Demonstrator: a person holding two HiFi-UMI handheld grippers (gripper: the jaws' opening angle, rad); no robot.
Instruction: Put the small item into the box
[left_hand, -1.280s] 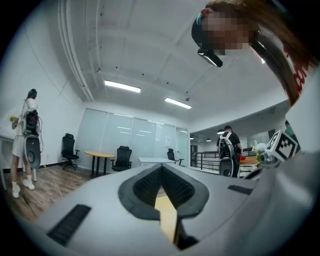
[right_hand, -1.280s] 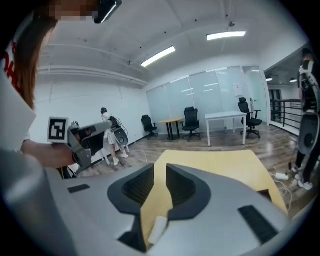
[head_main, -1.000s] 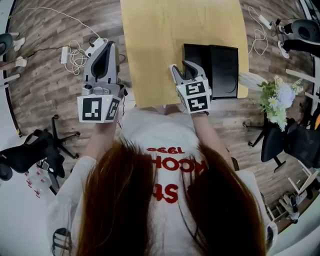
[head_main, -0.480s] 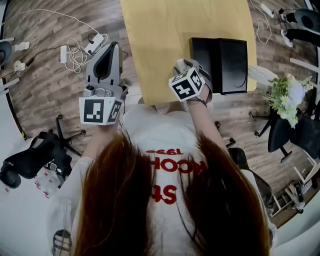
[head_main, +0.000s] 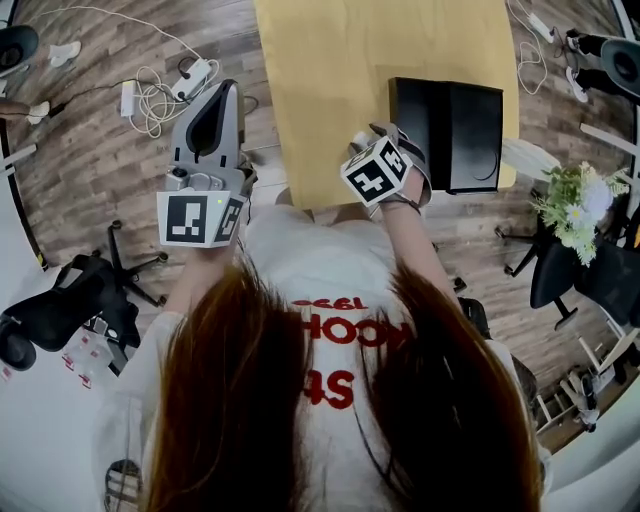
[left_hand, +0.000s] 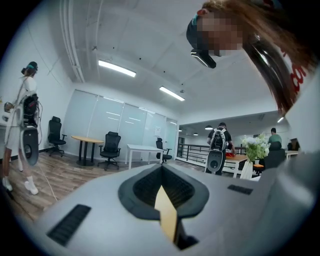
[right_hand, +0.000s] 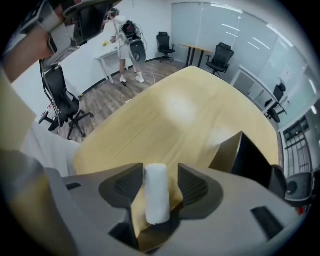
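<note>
A small white roll (right_hand: 156, 192) stands upright between the jaws of my right gripper (right_hand: 160, 172). It leans on the left pad, with a gap to the right pad. These jaws are opening. In the head view the right gripper (head_main: 392, 142) hovers over the near edge of the yellow table (head_main: 330, 90), just left of the black open box (head_main: 455, 135). The right gripper view shows the box (right_hand: 250, 155) ahead on the right. My left gripper (head_main: 218, 95) is held over the floor left of the table, its jaws (left_hand: 162, 172) together with nothing in them.
Cables and a power strip (head_main: 150, 95) lie on the wooden floor left of the table. Black office chairs (head_main: 70, 305) stand at the left. A vase of flowers (head_main: 575, 200) sits right of the table. Other people (right_hand: 125, 40) stand farther off in the room.
My right gripper has tilted and drawn back from the box's front corner toward the table's near edge. The left gripper has barely moved.
</note>
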